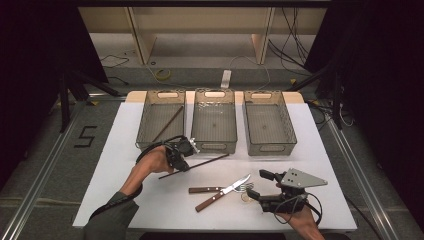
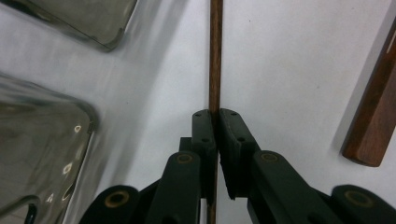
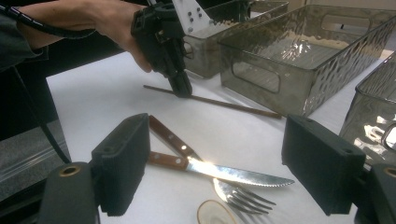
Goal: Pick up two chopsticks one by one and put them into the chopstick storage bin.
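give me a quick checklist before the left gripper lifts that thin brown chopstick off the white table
1. Left gripper shut on the thin brown wooden chopstick: ok.
2. Grip centred on the stick: not ok, it holds near one end.
3. Left clear plastic bin already holds a matching chopstick: ok.
4. Right gripper open, apart from the stick: ok.
5. Wooden-handled knife and fork lie apart from the stick: ok.
6. Stick's far tip free of the middle bin: cannot tell.
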The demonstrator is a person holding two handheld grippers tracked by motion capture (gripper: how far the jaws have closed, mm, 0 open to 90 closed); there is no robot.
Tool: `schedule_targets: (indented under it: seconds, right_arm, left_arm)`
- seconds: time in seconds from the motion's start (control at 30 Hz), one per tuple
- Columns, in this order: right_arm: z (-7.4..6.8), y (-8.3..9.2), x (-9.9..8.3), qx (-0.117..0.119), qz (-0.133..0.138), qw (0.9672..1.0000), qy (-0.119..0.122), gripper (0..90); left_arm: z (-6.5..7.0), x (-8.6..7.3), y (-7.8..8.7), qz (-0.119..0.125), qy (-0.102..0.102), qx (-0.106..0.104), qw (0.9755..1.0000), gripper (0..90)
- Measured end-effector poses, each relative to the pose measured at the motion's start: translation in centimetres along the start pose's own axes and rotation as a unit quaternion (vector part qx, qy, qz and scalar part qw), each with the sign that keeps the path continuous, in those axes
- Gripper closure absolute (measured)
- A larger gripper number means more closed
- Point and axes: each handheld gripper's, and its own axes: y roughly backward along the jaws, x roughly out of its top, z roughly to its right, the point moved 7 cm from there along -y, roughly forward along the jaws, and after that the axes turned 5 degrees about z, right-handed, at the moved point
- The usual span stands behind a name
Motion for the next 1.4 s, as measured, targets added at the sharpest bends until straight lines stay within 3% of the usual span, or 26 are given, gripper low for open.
schedule_targets:
  seconds: [0.23,0.5,0.7,0.97,1.1,1.4]
  right_arm:
    - [0.0,0.0,0.0,0.001,0.001,1.0,0.0,24.5]
    - [0.0,0.1,0.1,0.0,0.002,1.0,-0.001,24.5]
    - [0.1,0.0,0.0,0.0,0.002,1.0,-0.003,24.5]
    - [0.1,0.0,0.0,0.0,0.001,1.0,-0.003,24.5]
    - [0.1,0.0,0.0,-0.001,0.003,1.0,-0.003,24.5]
    - [0.1,0.0,0.0,0.0,0.002,1.0,-0.002,24.5]
  left_arm:
    - [0.1,0.0,0.1,-0.007,-0.017,0.001,0.9998,84.7]
    - [0.7,0.4,1.0,0.0,-0.015,-0.005,0.9999,84.9]
    - [1.3,1.8,3.5,0.045,-0.001,-0.004,0.999,84.9]
    - [1.4,3.0,6.1,0.096,0.025,-0.004,0.995,84.9]
    - [1.4,3.0,6.5,0.098,0.028,-0.011,0.9947,85.2]
    - [2.3,3.1,6.7,0.078,0.029,-0.017,0.9964,85.3]
